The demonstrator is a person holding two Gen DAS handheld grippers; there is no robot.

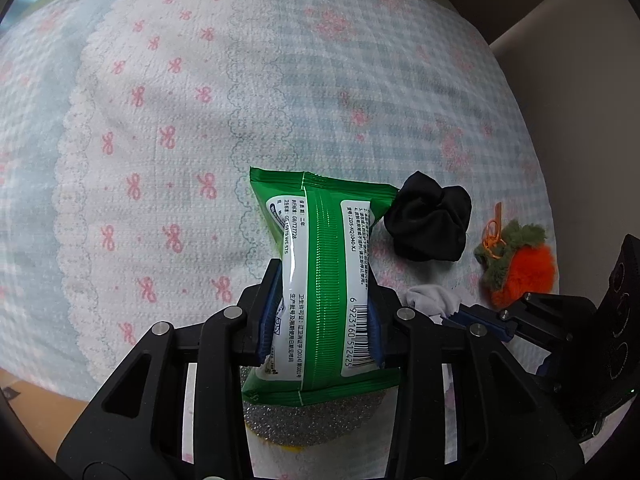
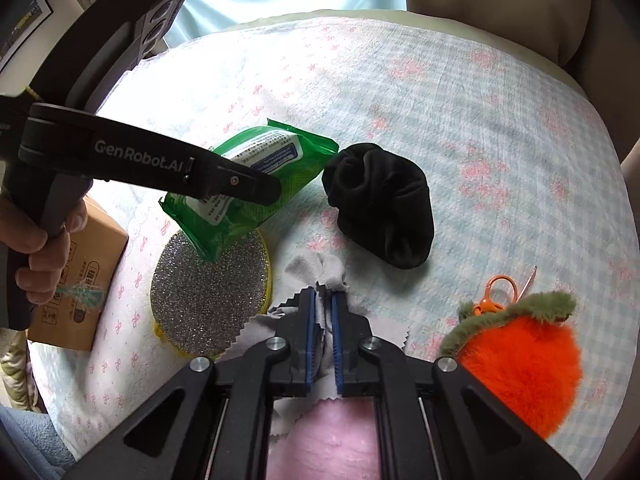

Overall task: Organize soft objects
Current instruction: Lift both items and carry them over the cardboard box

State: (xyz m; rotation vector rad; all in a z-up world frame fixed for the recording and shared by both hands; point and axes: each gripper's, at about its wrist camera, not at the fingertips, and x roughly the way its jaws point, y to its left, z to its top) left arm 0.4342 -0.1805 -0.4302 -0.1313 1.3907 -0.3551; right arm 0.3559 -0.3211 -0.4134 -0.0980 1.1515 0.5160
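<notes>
My left gripper point(image 1: 325, 280) is shut on a green wet-wipes pack point(image 1: 324, 280), held above a silver glitter scrubbing pad point(image 1: 312, 420). In the right wrist view the left gripper point(image 2: 256, 192) holds the pack point(image 2: 256, 168) over the pad point(image 2: 208, 300). My right gripper point(image 2: 323, 300) is shut on a grey cloth with zigzag edges point(image 2: 316, 272), also seen in the left wrist view point(image 1: 432, 300). A black rolled fabric point(image 2: 380, 204) lies just beyond it, and shows in the left wrist view point(image 1: 432, 220). An orange plush keychain point(image 2: 520, 364) lies at the right.
Everything lies on a bed cover with pink bows point(image 1: 160, 140). A cardboard box point(image 2: 76, 272) stands at the left edge of the bed. A pink fluffy item point(image 2: 324, 440) lies under my right gripper. A beige cushion point(image 2: 500, 8) is behind the bed.
</notes>
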